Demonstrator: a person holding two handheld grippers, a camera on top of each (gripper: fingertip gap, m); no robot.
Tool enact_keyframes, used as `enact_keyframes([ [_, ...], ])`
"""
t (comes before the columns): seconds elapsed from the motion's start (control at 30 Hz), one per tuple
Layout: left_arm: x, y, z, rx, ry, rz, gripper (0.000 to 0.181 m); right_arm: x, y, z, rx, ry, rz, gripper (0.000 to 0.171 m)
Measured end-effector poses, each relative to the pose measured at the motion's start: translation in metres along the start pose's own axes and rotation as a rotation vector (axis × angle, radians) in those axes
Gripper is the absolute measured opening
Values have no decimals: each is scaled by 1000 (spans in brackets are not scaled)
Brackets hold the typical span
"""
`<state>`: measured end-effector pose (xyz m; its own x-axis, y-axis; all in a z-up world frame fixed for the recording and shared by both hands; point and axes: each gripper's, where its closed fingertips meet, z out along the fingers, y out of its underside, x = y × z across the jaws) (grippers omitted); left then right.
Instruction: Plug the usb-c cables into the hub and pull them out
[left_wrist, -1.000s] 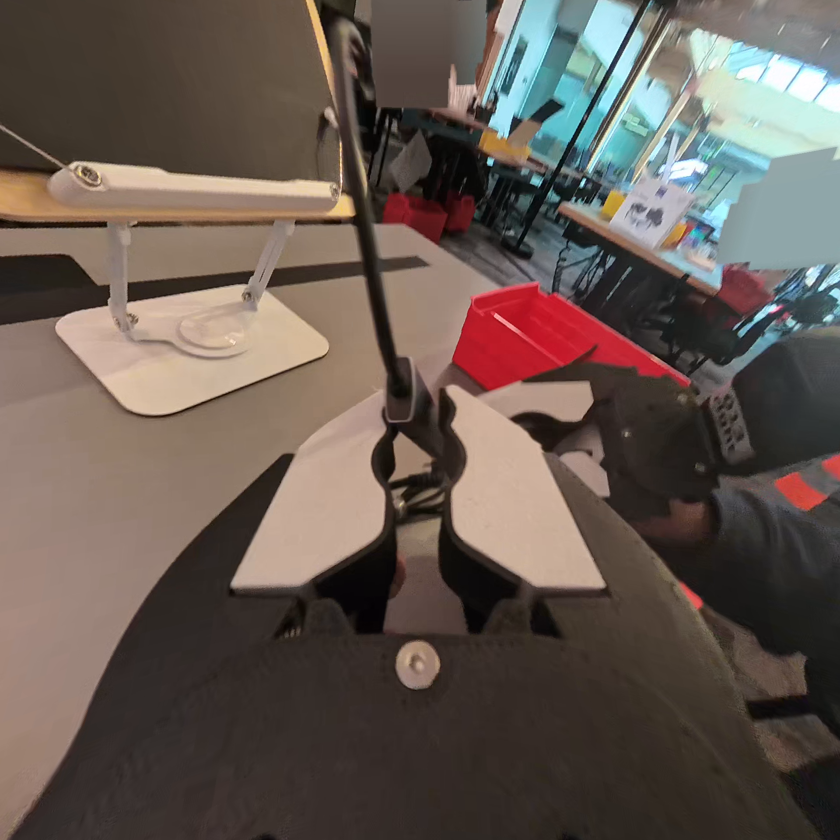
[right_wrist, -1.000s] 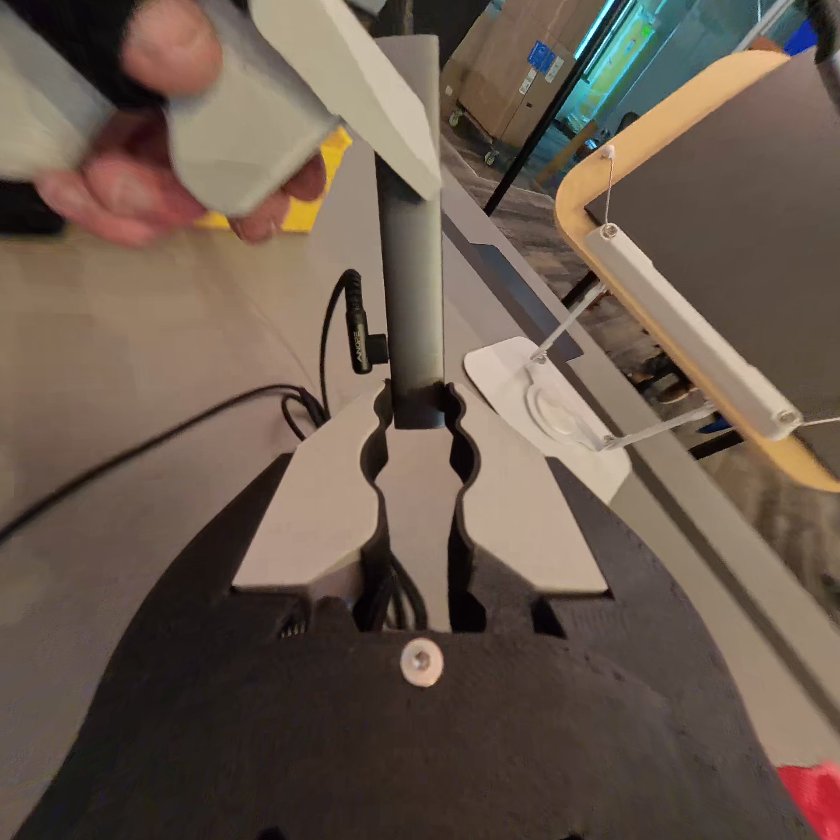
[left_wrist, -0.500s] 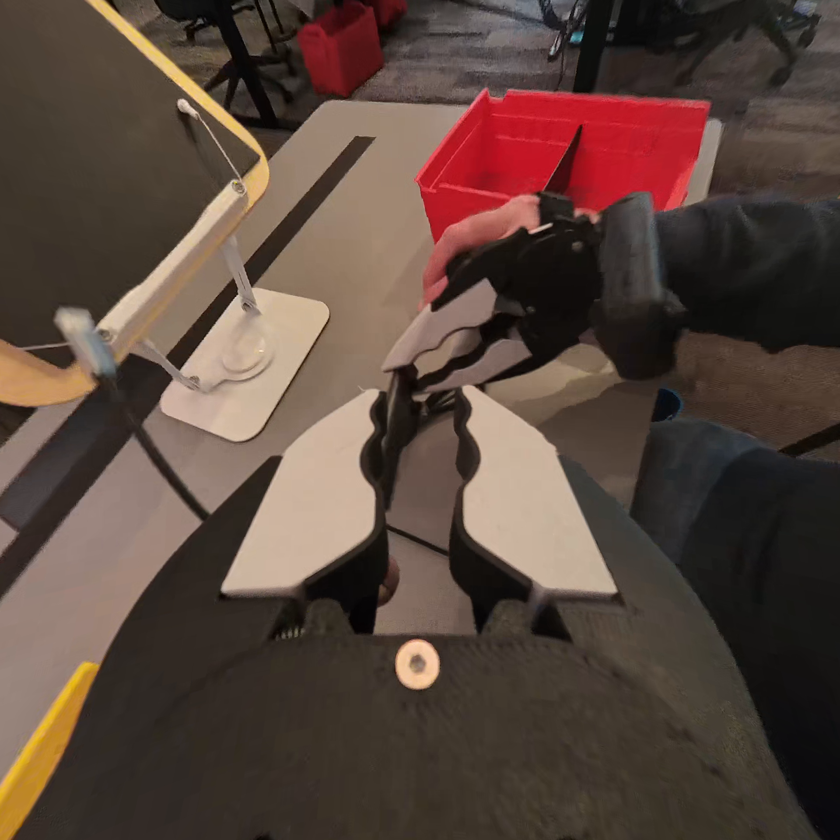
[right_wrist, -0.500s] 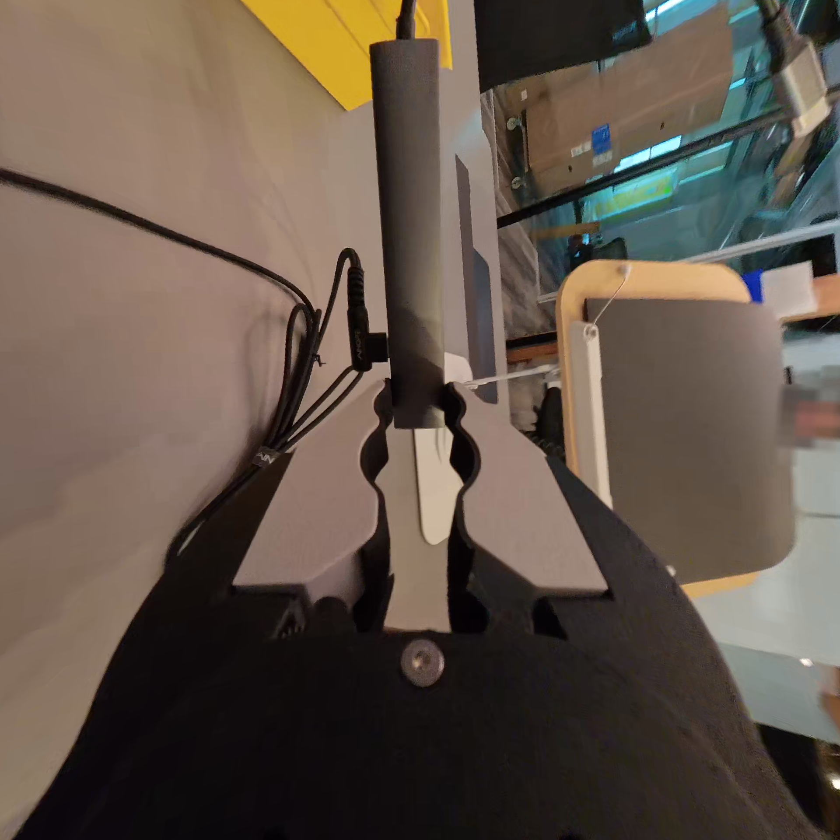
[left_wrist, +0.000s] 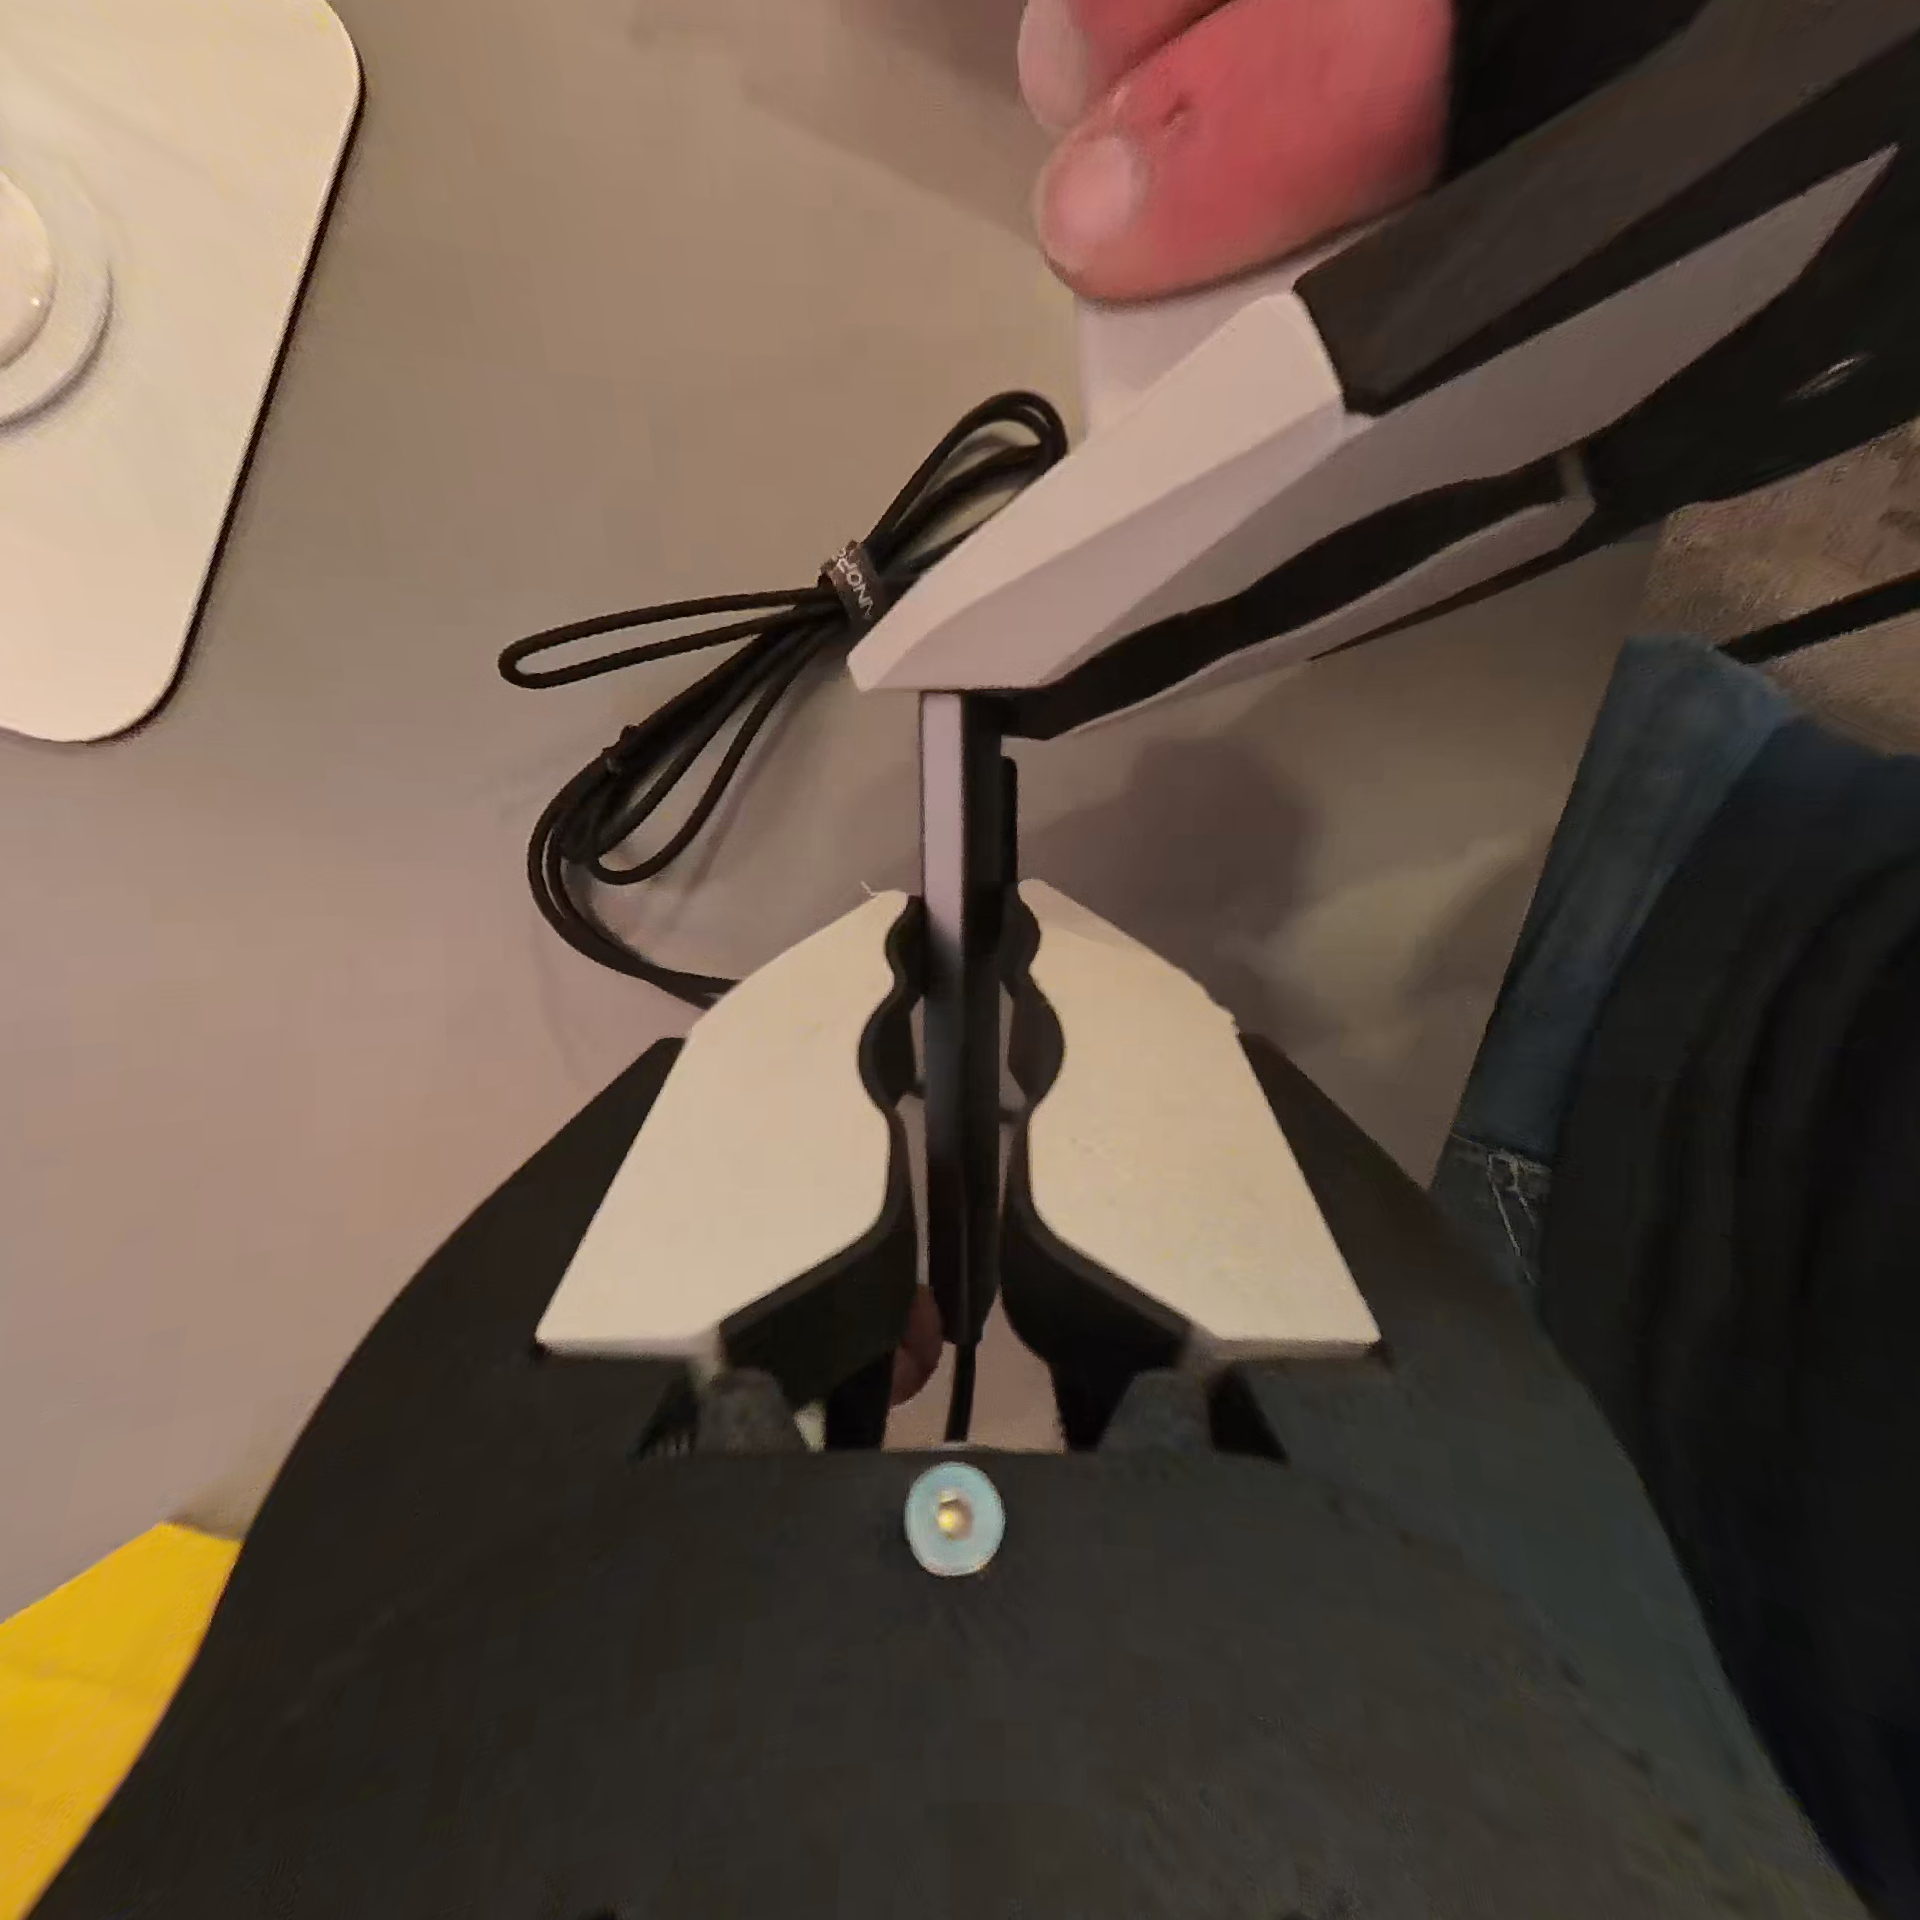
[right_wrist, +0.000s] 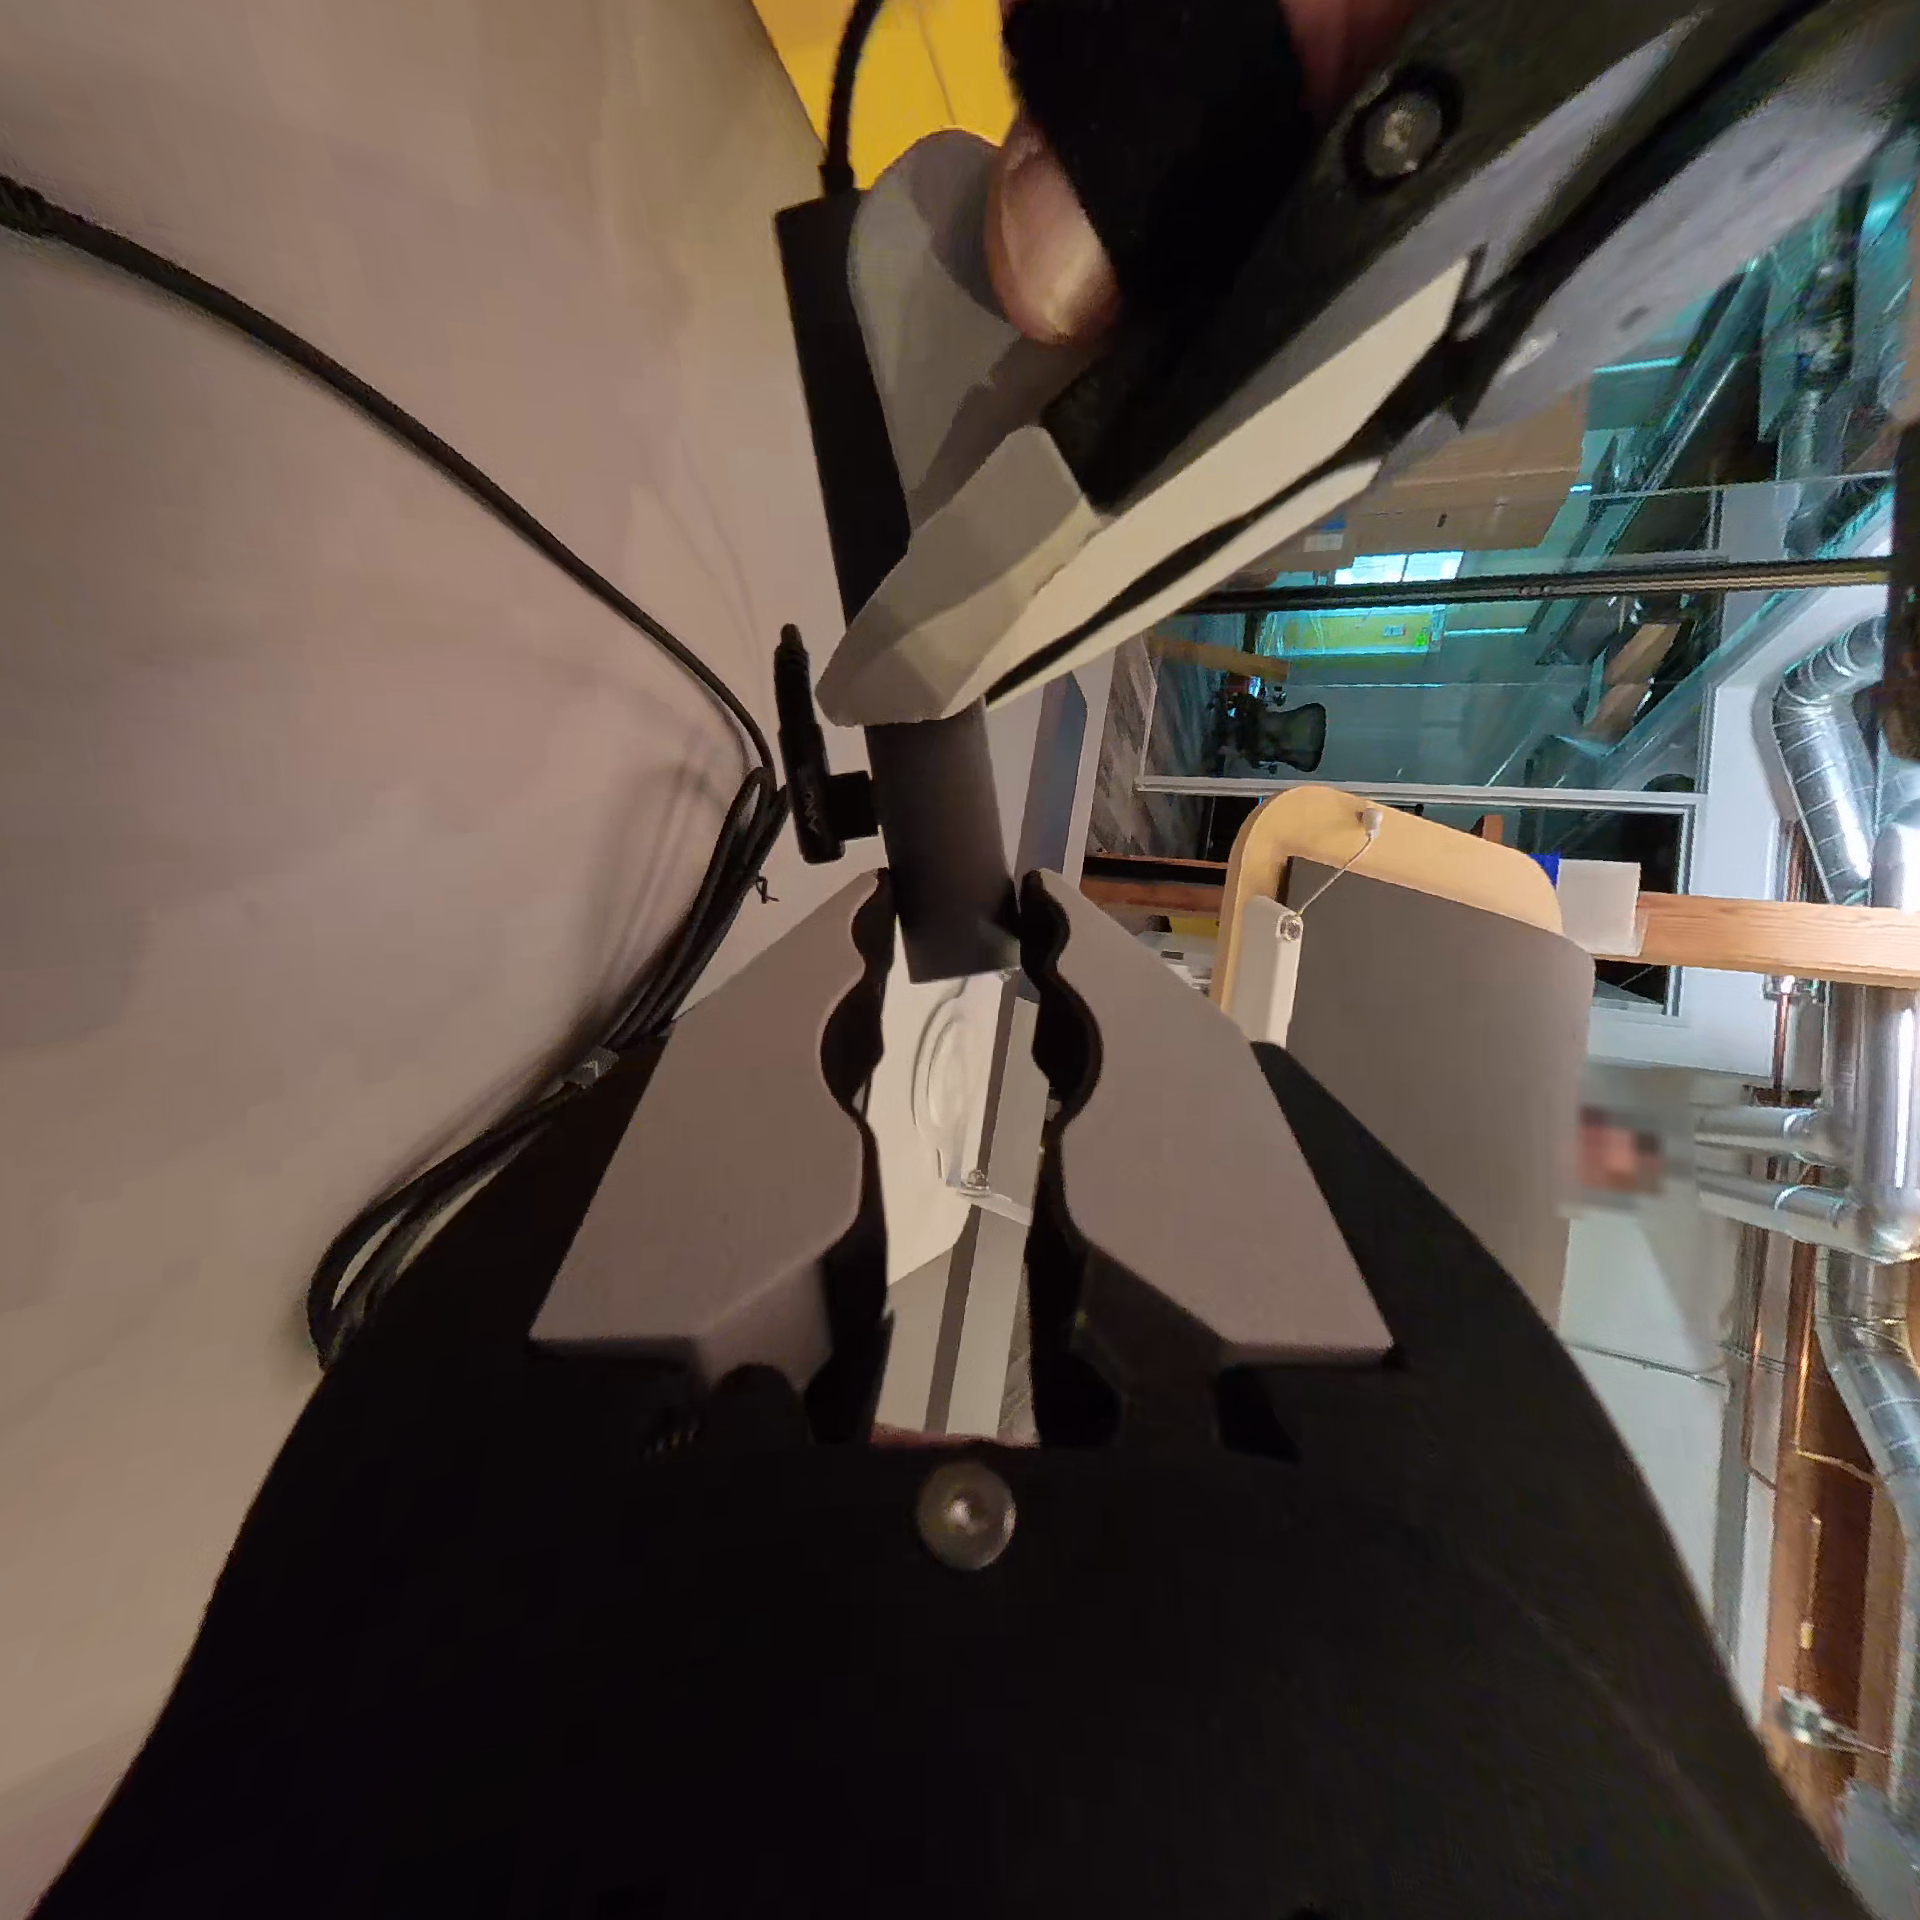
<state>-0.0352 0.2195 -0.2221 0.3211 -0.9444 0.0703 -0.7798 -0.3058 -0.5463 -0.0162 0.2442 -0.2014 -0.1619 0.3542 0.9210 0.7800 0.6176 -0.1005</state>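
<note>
Left wrist view: left claw (left_wrist: 961, 914) clamps the slim grey hub (left_wrist: 954, 1039) edge-on above the grey worktop (left_wrist: 416, 935), right claw's tips meeting its far end. Right wrist view: right claw (right_wrist: 951, 904) grips the hub's (right_wrist: 930, 831) end; a black usb-c cable (right_wrist: 810, 790) plug sits in its side.

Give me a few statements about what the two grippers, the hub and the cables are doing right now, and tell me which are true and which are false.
1. The left gripper has its fingers closed on the hub. True.
2. The right gripper is empty and wide open. False: its fingers pinch one end of the hub.
3. An angled plug sits at the hub's side. True.
4. The tied cable bundle lies inside a red bin. False: it lies on the grey table.
5. The hub lies flat on the table, untouched. False: both grippers hold it.
</note>
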Motion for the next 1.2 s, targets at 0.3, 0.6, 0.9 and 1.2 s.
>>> enact_keyframes([
  [0.3,-9,-14,-22,338,101,-225,10,31,8,-12,8,93,284,32],
  [0.6,-3,-24,-51,620,230,-407,10,38,-24,-21,213,62,672,52],
  [0.9,2,-20,-48,709,312,-572,10,26,-36,0,53,125,567,54],
  [1.2,9,-14,-40,717,347,-619,9,19,-36,11,-9,118,527,43],
])
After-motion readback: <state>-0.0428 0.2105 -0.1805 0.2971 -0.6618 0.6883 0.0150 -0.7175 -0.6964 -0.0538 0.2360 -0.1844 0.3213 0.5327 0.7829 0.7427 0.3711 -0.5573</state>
